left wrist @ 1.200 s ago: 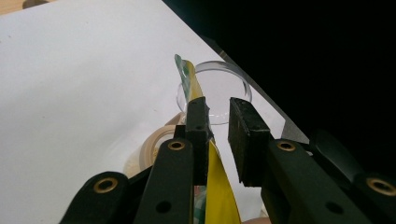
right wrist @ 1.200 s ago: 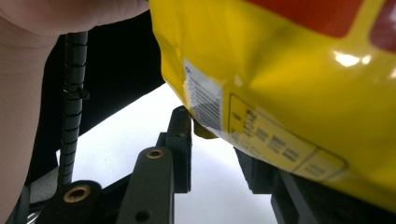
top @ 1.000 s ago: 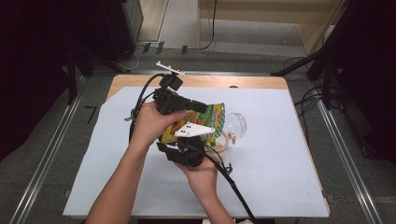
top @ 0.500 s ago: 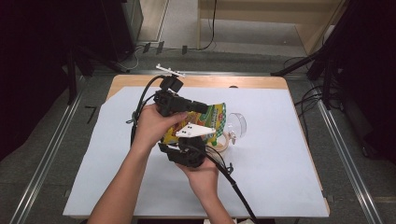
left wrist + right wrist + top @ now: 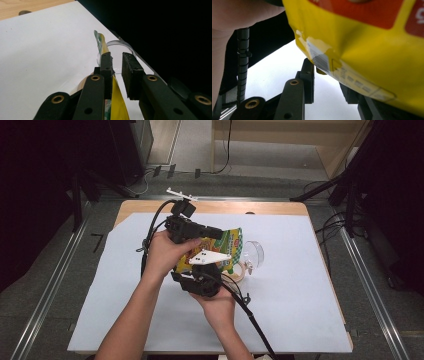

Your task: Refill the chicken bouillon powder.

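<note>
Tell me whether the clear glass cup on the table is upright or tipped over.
Tipped over: the clear glass cup lies on its side on the white table cover, beside the yellow snack bag.

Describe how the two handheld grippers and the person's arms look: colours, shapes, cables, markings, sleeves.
Both grippers are black. The left gripper carries a small white bracket on top, and a black cable loops from it. The right gripper bears a pale three-cornered plate with dark dots, and a thick black cable trails from it. In the gripper views the jaws are flat black blocks on linkage arms with brass-coloured pivot rings. The forearms are bare, with no sleeves in view.
</note>
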`<state>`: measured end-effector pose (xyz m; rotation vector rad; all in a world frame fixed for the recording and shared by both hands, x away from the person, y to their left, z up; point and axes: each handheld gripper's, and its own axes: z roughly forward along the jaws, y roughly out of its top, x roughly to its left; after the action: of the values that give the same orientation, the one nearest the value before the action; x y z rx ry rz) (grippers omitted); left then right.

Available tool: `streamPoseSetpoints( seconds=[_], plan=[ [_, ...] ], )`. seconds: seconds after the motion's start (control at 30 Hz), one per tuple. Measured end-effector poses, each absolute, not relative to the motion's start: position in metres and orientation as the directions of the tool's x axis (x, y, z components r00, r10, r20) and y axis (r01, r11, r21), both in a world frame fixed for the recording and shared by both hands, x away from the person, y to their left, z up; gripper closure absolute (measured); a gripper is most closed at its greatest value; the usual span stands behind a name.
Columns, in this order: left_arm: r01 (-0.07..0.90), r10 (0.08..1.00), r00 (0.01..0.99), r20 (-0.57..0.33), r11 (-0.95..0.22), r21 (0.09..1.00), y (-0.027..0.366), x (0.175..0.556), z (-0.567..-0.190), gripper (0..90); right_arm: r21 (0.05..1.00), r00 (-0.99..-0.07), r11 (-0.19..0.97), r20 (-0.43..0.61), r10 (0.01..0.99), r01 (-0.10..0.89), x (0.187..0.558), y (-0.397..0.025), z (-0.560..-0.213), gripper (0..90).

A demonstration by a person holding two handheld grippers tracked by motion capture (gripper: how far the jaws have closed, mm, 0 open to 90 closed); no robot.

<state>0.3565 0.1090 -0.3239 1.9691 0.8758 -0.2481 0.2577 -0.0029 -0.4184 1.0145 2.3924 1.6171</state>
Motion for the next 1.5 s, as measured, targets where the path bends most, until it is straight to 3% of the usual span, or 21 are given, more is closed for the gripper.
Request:
streamPoseSetpoints(
  seconds=[0.9,1.5],
  plan=[
    [0.650,0.482,0.743,-0.465,-0.354,0.672,0.101,0.347,-0.315,77.6,0.871,-0.779,0.168,0.308,0.546,0.462,0.250,0.000,-0.419,69.6],
    [0.656,0.478,0.739,-0.475,-0.352,0.667,0.102,0.348,-0.316,77.4,0.878,-0.790,0.192,0.274,0.549,0.438,0.248,0.001,-0.419,71.3]
  ],
)
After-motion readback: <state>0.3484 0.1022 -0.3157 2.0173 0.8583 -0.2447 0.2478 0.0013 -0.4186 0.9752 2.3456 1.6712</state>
